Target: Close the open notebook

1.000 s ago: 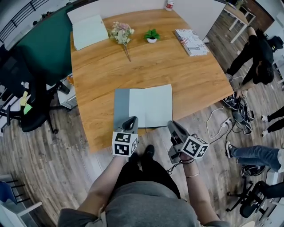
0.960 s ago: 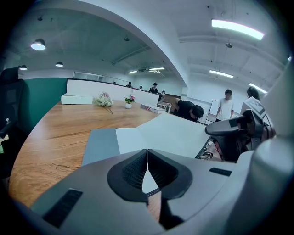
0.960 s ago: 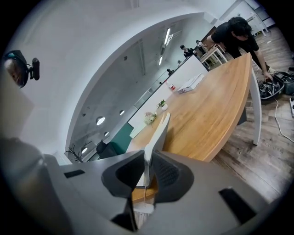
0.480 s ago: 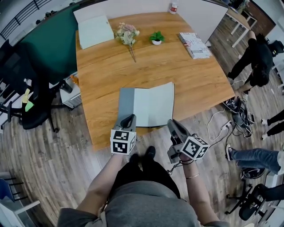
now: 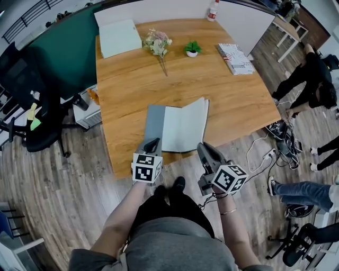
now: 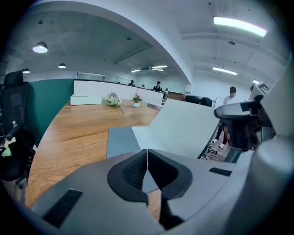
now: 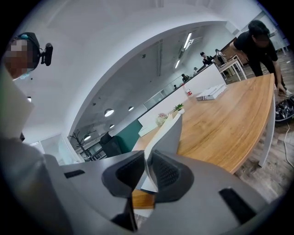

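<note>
A black office chair (image 5: 33, 119) stands on the wood floor at the far left, beside a dark green wall (image 5: 58, 50). Next comes the big wooden table (image 5: 132, 79). At its far left corner lies a pale green pad (image 5: 120, 37). To the right of that is a bunch of flowers (image 5: 159, 42), then a small potted plant (image 5: 192, 48), then a stack of magazines (image 5: 234, 57). A bottle (image 5: 213, 9) stands just past the far edge.

The notebook (image 5: 180, 127) lies open at the near edge of the table, right in front of the person. Its grey left cover lies flat on the wood. Its right side is up off the table and tilts like a ramp.

The left gripper (image 5: 153, 142) is at the near edge of the grey cover. Its jaws are pressed together with nothing between them. The left gripper view does not show whether the tips touch the cover.

The right gripper (image 5: 202, 148) is at the near right corner of the notebook. Its jaws pinch the thin raised side of the notebook. In the right gripper view the sheet runs straight up from between the pads.

On the far right, people (image 5: 312, 79) stand and sit on the floor near some cables (image 5: 278, 127).
</note>
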Tool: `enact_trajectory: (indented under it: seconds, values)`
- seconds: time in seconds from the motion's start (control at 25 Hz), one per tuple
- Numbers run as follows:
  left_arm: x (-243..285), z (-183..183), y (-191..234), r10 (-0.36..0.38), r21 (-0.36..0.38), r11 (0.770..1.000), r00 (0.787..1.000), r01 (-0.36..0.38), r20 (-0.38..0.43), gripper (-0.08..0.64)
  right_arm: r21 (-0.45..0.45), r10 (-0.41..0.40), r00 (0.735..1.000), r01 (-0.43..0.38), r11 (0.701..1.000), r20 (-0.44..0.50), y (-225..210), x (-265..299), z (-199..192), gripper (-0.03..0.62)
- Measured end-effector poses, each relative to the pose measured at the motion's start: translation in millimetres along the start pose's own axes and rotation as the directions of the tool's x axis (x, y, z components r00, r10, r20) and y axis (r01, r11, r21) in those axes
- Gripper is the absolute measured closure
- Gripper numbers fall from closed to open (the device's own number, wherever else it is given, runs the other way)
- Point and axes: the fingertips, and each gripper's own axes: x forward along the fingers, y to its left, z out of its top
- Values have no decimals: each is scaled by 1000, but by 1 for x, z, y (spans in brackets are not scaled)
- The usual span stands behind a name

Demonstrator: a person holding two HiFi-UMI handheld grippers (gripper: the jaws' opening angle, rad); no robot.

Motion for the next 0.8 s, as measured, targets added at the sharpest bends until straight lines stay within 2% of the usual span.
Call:
enact_trajectory:
  seconds: [0.16, 0.4, 0.48, 0.6, 0.8]
  values:
    - [2, -12, 9, 41, 17, 999, 998, -41, -43, 535, -41, 12, 1000, -13, 999, -15, 10, 5, -1, 532]
    - [0, -25, 29, 109, 23, 994, 989, -107, -101, 535, -47, 30, 999, -31, 998, -23, 19, 11, -4, 531]
    - [-3, -30, 31, 116, 13, 993, 985, -115, -129, 535, -55, 36, 999, -37, 998, -27, 21, 12, -4, 531]
    - [-1, -26, 32, 117, 27, 993, 985, -115, -128, 535, -84, 44, 998, -47, 995, -38, 27, 15, -4, 531]
    - [3, -38, 31, 123, 57, 992, 964, -113, -235, 535, -144, 64, 995, -73, 987, -72, 37, 24, -8, 529]
